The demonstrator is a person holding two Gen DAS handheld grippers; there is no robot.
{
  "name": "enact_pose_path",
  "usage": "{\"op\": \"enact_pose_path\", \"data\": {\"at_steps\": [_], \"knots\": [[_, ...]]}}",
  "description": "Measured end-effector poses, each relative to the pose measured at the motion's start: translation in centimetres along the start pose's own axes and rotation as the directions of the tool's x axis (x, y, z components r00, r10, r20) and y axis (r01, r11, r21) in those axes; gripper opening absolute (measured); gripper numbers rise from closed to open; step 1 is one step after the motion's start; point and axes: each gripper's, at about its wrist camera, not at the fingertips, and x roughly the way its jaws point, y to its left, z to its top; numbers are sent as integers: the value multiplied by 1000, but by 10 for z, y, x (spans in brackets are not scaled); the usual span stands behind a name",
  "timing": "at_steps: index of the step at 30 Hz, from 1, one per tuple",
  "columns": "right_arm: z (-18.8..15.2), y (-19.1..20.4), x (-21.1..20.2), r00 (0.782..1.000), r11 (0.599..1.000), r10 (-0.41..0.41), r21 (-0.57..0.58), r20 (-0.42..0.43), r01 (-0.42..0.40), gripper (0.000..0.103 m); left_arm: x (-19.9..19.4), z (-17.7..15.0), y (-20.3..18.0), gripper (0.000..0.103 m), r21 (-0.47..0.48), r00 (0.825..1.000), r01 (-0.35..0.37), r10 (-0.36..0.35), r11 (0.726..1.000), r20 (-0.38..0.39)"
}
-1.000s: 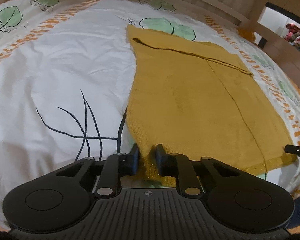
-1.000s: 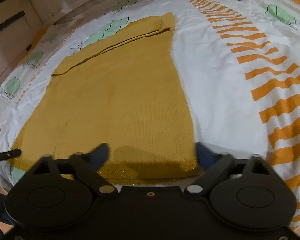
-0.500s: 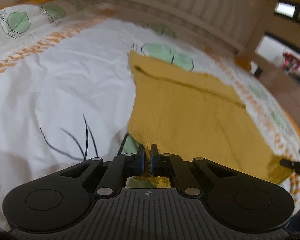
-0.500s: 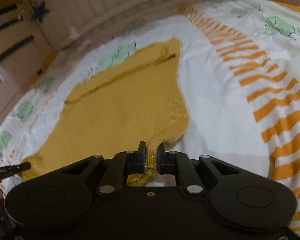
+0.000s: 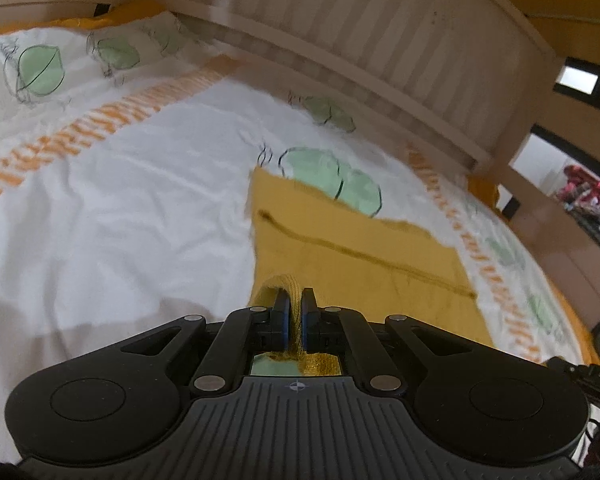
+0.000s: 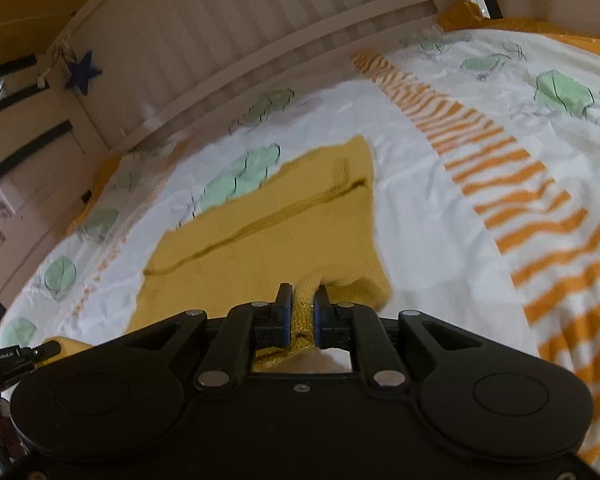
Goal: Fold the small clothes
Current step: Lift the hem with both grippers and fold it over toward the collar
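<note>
The left hand-held gripper has its black fingers pressed together on a bunched near corner of the mustard-yellow knitted garment, the fabric rising in a small hump between the blue-edged pads. The right hand-held gripper pinches the other near corner of the same garment, its hem gathered and lifted between the pads; its jaws have just been closing onto the fabric. Ahead of both hand-held grippers the rest of the garment lies flat on the bed's white sheet printed with green leaves and orange stripes, a dark seam line crossing its far part. Beyond the garment's far edge stands the bed's pale wooden slatted rail. In the right wrist view a dark blue star hangs on that rail, up and to the left of the gripper.
</note>
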Motion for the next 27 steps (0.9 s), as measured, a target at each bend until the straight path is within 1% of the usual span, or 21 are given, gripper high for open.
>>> {"op": "enact_pose_path", "data": {"at_steps": [8, 14, 19, 22, 27], "knots": [[59, 15, 35, 999, 1000, 4, -24, 46, -3, 17, 30, 52, -9, 5, -6, 998, 11, -10, 1000, 63], [99, 20, 74, 998, 999, -5, -38, 69, 8, 17, 68, 86, -14, 5, -26, 997, 9, -7, 1000, 81], [120, 16, 112, 996, 999, -33, -31, 81, 36, 17, 103, 104, -12, 5, -33, 997, -13, 16, 999, 81], [129, 9, 140, 996, 998, -61, -9, 72, 62, 17, 123, 110, -7, 5, -55, 997, -26, 29, 998, 73], [137, -2, 181, 993, 994, -104, 20, 52, 103, 17, 161, 117, 1, 5, -75, 996, -68, 72, 995, 51]]}}
